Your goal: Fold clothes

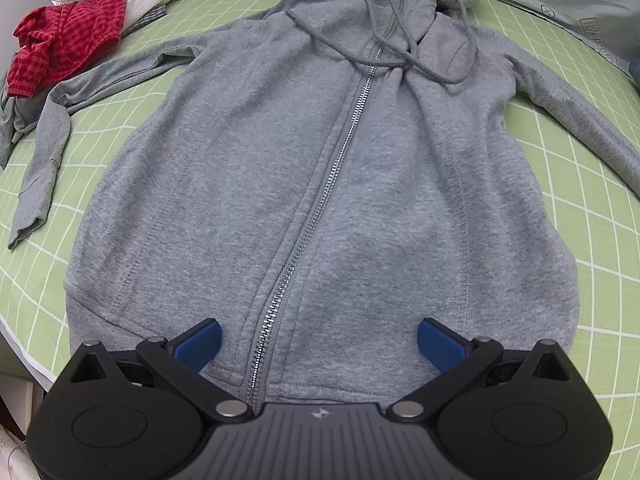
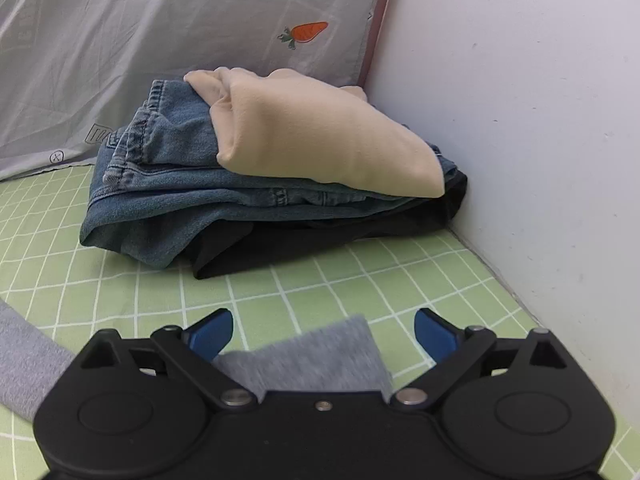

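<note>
A grey zip hoodie (image 1: 320,168) lies flat, front up, on the green checked bed sheet (image 1: 592,216), hood at the far end and both sleeves spread out. My left gripper (image 1: 319,342) hangs open over the hem, its blue pads either side of the zipper, nothing between them. In the right wrist view my right gripper (image 2: 323,334) stands wide open above the sheet. The grey sleeve cuff (image 2: 316,360) lies loose between and under its fingers, untouched by the pads.
A red checked garment (image 1: 68,40) and white cloth lie bunched at the far left. A stack of folded clothes, beige (image 2: 320,136) on blue jeans (image 2: 168,184) on black, sits against the white wall (image 2: 540,120). A grey carrot-print pillow (image 2: 180,32) stands behind.
</note>
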Demonstrator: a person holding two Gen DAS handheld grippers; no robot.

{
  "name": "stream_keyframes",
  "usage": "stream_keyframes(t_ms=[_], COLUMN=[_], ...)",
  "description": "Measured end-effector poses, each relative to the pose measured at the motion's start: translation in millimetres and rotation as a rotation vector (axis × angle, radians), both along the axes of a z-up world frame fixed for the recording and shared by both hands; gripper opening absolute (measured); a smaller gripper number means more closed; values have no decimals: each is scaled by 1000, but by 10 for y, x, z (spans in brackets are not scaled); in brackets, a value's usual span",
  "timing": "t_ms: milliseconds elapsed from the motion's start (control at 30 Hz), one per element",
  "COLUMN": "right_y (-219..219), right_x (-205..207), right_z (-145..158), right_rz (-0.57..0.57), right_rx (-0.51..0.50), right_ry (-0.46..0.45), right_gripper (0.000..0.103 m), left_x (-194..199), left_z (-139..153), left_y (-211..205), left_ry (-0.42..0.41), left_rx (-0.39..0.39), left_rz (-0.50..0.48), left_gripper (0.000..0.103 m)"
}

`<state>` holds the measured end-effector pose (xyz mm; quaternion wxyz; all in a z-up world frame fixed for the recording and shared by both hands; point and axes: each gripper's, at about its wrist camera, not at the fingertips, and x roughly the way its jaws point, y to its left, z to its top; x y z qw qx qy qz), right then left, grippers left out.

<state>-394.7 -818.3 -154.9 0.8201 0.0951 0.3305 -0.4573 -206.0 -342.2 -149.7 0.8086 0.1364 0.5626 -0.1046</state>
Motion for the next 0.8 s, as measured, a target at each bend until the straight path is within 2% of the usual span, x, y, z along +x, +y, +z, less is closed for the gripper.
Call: stream_keyframes(t_ms=[67,167,267,467,567,667,800], right_y=[-10,116,260,591,728,882,953], right_x=[93,-34,-307,-759,-783,-640,-394], right_z=[-38,47,119,181,209,160,65], right_rz=[1,-29,-81,-110,-16,124,244], right_rx=[16,-19,-20,-47,-46,-95,-119], right_ry=[21,-24,-59,-39,-35,36,99], right_gripper=[98,99,99,100,100,100,95], left_x=[11,12,0,-32,-35,-38,-33], left_z=[1,5,10,38,45,51,59], left_y=[-6,-27,-28,-37,-38,-41,-25], left_ry=[3,5,7,12,15,20,26], left_rx=[3,4,1,1,3,4,3], left_rz=[1,3,5,4,4,4,4], left_gripper=[103,103,103,103,103,103,103])
